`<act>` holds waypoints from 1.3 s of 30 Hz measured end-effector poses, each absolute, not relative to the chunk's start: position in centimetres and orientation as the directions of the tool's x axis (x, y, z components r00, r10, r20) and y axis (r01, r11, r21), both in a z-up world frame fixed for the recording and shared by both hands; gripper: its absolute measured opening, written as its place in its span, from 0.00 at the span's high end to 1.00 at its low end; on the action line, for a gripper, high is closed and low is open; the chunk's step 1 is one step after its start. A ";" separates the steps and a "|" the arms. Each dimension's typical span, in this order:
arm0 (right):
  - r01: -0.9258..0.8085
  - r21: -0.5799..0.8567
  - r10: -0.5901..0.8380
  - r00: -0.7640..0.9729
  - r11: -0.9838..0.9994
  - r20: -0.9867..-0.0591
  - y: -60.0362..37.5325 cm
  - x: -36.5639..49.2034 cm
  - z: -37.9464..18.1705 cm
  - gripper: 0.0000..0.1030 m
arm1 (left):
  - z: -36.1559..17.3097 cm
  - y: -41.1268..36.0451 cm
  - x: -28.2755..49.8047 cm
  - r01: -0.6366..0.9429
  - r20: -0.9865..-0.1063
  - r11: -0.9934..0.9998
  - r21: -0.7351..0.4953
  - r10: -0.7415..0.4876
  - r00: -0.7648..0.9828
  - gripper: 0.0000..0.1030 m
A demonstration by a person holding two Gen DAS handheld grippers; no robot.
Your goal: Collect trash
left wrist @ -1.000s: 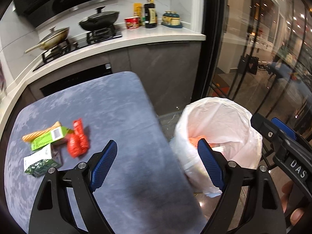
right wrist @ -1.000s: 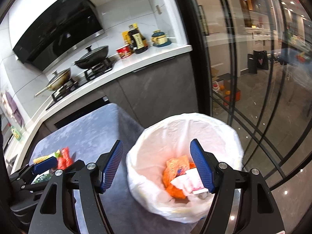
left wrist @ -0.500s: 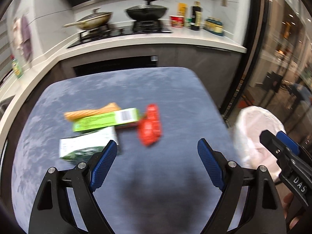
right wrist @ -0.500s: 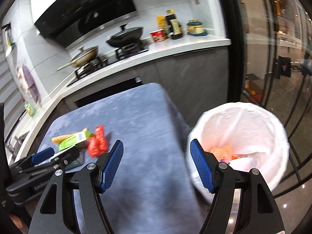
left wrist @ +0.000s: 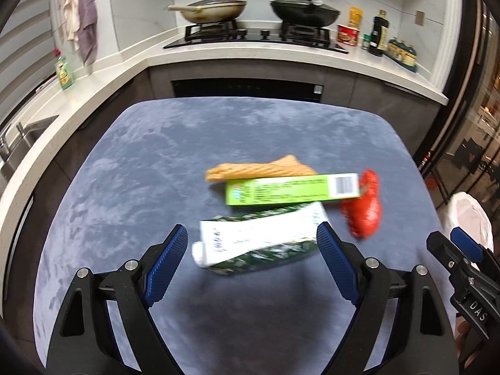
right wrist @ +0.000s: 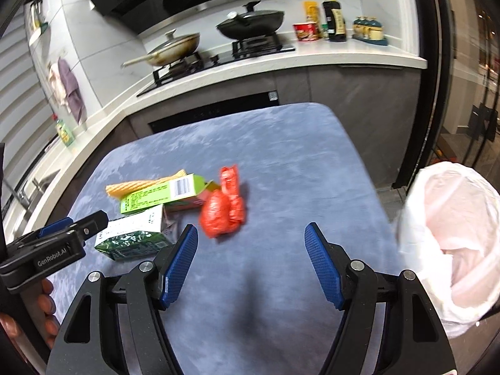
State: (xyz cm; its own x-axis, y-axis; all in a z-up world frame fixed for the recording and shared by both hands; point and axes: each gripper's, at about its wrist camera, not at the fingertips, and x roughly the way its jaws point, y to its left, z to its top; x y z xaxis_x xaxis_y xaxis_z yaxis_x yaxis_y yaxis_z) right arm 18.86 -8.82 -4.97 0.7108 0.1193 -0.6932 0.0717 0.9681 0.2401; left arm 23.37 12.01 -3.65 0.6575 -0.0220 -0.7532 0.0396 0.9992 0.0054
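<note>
Both the left gripper and right gripper are spread and empty; four pieces remain mid-frame on the table: the carton, green box, red wrapper and orange stick; the lined bin waits at right.

A: Left gripper angles downward, jaws spread wide, nothing pinched between them.

B: Right gripper likewise, jaws apart and empty; fingers wrap the left handle.
</note>
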 end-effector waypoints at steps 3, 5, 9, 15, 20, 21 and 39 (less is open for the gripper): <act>0.059 0.233 0.127 0.698 0.971 -0.705 -7.5 20.3 -5.6 0.34 | -4.1 13.6 24.5 0.020 -0.758 1.000 0.000 -0.013 0.652 0.22; 0.054 0.232 0.131 0.691 0.971 -0.711 -6.7 21.2 -6.0 0.34 | -4.3 14.3 25.1 0.012 -0.760 1.000 -0.004 -0.011 0.650 0.22; 0.044 0.233 0.142 0.678 0.971 -0.721 -5.4 22.8 -6.7 0.34 | -4.7 15.6 26.4 -0.007 -0.763 1.000 -0.017 -0.008 0.646 0.22; 0.031 0.219 0.144 0.665 0.975 -0.733 -3.7 24.9 -7.7 0.34 | -5.1 16.9 28.3 -0.015 -0.763 0.999 -0.035 -0.017 0.646 0.22; 0.042 0.202 0.124 0.663 0.978 -0.738 -3.5 26.0 -8.4 0.34 | -5.2 16.9 29.7 0.004 -0.762 0.998 -0.057 -0.046 0.646 0.16; 0.046 0.204 0.123 0.662 0.978 -0.740 -3.6 26.2 -8.6 0.34 | -5.3 16.8 30.0 0.011 -0.762 0.998 -0.062 -0.055 0.646 0.16; 0.058 0.239 0.147 0.640 0.969 -0.754 -5.1 26.9 -10.2 0.69 | -6.8 14.4 32.4 0.054 -0.782 0.993 -0.103 -0.114 0.613 0.57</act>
State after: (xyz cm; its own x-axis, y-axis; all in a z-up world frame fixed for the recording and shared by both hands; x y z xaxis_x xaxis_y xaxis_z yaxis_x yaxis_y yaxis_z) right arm 26.93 -5.15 -10.18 0.6400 0.1474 -0.7541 0.0584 0.9692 0.2390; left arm 32.44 14.44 -6.77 0.6133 -0.1142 -0.7816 0.0537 0.9932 -0.1029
